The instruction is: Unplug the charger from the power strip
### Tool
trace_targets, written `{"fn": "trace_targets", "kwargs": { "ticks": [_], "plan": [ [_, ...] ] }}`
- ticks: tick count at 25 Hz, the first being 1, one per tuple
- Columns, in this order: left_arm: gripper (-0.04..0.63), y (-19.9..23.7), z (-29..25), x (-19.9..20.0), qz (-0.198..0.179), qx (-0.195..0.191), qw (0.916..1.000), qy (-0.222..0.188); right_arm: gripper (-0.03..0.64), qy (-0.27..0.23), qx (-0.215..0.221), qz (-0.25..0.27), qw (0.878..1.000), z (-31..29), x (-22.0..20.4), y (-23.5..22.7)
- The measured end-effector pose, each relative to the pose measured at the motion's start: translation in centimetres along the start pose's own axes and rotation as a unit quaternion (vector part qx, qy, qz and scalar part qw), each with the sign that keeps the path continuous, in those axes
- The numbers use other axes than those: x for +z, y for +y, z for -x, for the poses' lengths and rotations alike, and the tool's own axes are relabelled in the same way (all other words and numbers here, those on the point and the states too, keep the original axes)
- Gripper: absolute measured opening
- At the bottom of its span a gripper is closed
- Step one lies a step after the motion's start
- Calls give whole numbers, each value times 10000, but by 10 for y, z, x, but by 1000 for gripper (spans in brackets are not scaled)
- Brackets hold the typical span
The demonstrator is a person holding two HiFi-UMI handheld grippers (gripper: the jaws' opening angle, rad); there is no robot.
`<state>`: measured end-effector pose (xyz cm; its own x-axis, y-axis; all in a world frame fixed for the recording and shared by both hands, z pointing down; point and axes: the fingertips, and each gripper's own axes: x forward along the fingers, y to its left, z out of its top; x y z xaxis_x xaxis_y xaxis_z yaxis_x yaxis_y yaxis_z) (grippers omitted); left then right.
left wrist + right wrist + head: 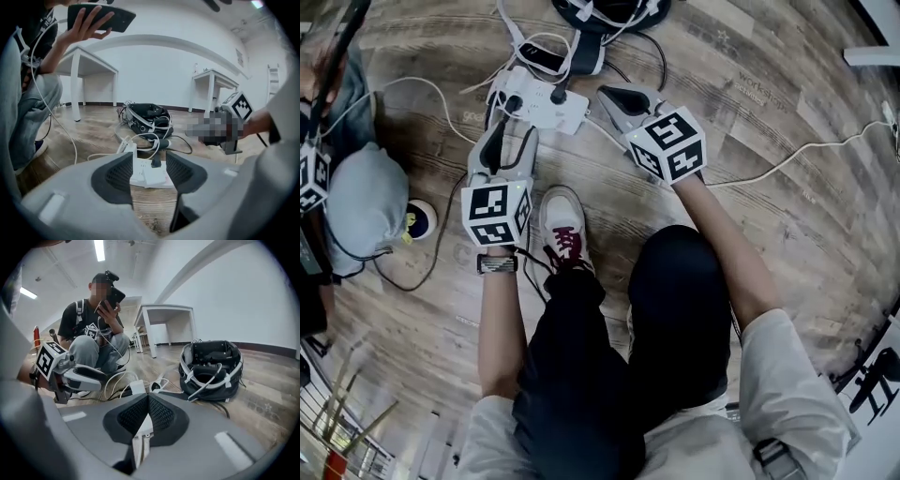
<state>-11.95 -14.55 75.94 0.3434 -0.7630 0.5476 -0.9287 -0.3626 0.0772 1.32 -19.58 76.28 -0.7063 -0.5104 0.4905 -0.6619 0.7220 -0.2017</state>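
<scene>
Working on the wooden floor (750,84), no tabletop involved. The power strip (546,111) lies flat on the boards just ahead of my shoe (562,225), between the tips of the two grippers. A black plug (156,163) is seated in the strip's top face, and white leads run off its far end. My left gripper (149,160) has its jaws apart to a moderate width. The strip and black plug show through the gap, but the pads are clear of both, so it holds nothing. My right gripper (148,398) has its pad tips closed together. A small white piece (140,437) is pinched low between the pads, nearer the camera than the tips. I cannot tell from any view whether that piece is the charger. In the head view the right gripper's tips hang just beside the strip's right end, and a white cable (787,155) trails away across the floor on that side. Beyond the strip sits a black bag (211,366) with white straps. Another person (93,348) crouches near the strip, holding up a phone (101,18).
</scene>
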Motion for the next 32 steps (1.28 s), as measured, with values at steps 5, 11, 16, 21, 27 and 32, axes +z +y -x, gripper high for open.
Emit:
{"fn": "trace_targets", "kwargs": {
  "ticks": [5,11,16,21,27,32],
  "plan": [
    [193,8,19,47,-79,169,9994,-302,2,-323,-48,494,9982,20,53,0],
    [139,13,38,99,-235,271,9974,-617,2,-708,-100,740,9947,53,116,12],
    [100,6,61,144,-294,166,9962,-799,2,-920,-142,827,9922,76,171,33],
    [64,-5,94,192,-377,41,9963,-766,2,-985,-315,858,9909,110,234,48],
    [6,-9,159,274,-379,76,9963,-762,2,-1021,-516,875,9896,172,324,70],
    [6,-20,220,361,-409,140,9956,-830,2,-1058,-587,956,9880,237,405,95]
  ]
}}
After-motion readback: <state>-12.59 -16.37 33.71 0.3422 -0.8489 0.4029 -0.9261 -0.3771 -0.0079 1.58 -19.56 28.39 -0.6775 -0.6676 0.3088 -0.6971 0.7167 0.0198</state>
